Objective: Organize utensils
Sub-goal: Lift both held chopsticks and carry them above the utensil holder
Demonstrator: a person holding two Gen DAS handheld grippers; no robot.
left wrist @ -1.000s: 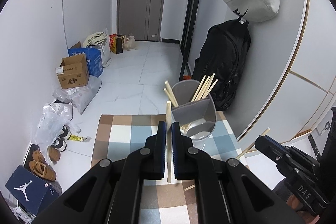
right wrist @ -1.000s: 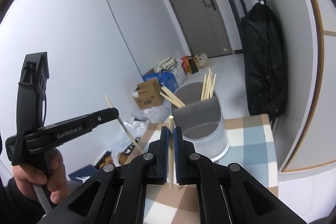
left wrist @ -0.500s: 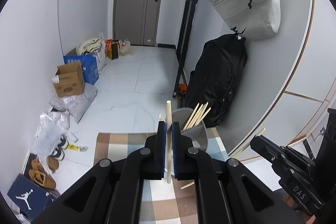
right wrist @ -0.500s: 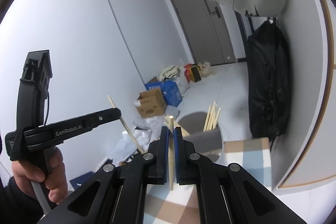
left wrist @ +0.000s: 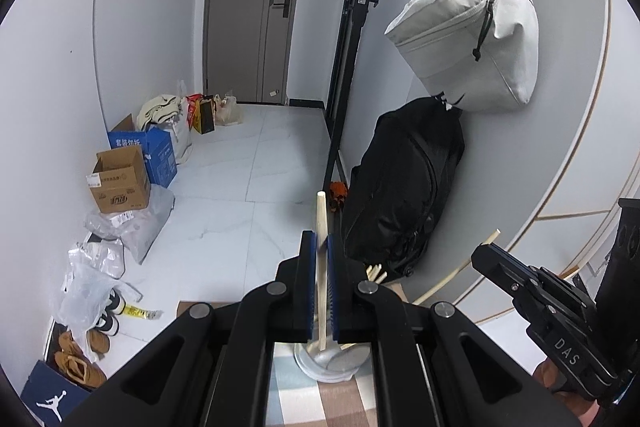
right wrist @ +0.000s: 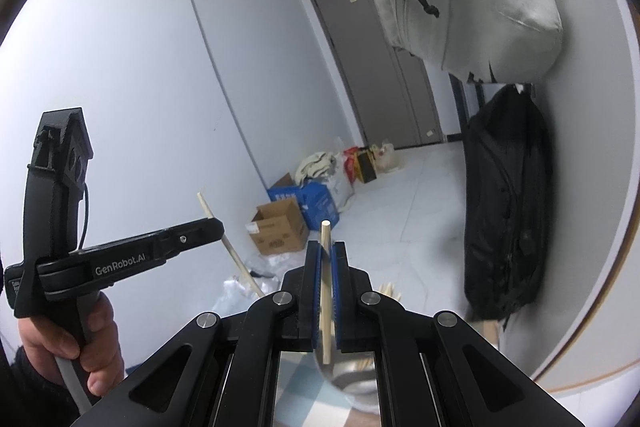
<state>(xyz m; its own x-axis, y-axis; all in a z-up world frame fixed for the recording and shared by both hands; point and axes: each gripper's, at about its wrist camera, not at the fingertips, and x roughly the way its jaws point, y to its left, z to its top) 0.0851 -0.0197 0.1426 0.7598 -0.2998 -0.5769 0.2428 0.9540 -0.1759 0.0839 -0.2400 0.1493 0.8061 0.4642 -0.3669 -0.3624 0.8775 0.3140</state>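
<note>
In the left wrist view, my left gripper (left wrist: 321, 241) is shut on a pale wooden chopstick (left wrist: 320, 211) that stands nearly upright between the blue pads. Below it the grey utensil holder (left wrist: 332, 363) is mostly hidden by the fingers, with the tips of several chopsticks (left wrist: 376, 271) poking out. My right gripper (right wrist: 326, 247) is shut on a second chopstick (right wrist: 325, 233), above the same holder (right wrist: 352, 379). Each gripper also shows in the other's view: the right gripper (left wrist: 486, 257) with its chopstick (left wrist: 456, 273), and the left gripper (right wrist: 214, 229) with its chopstick (right wrist: 232, 251).
A checked tablecloth (left wrist: 320, 399) lies under the holder. A black backpack (left wrist: 400, 187) leans on the right wall beneath a hanging pale bag (left wrist: 468, 43). Cardboard boxes (left wrist: 120, 179), plastic bags and shoes (left wrist: 80, 367) line the left wall. A hand (right wrist: 92, 343) grips the left tool.
Both grippers have risen with their chopsticks still held. The holder and tablecloth have slid down in both views, now mostly behind the fingers.
</note>
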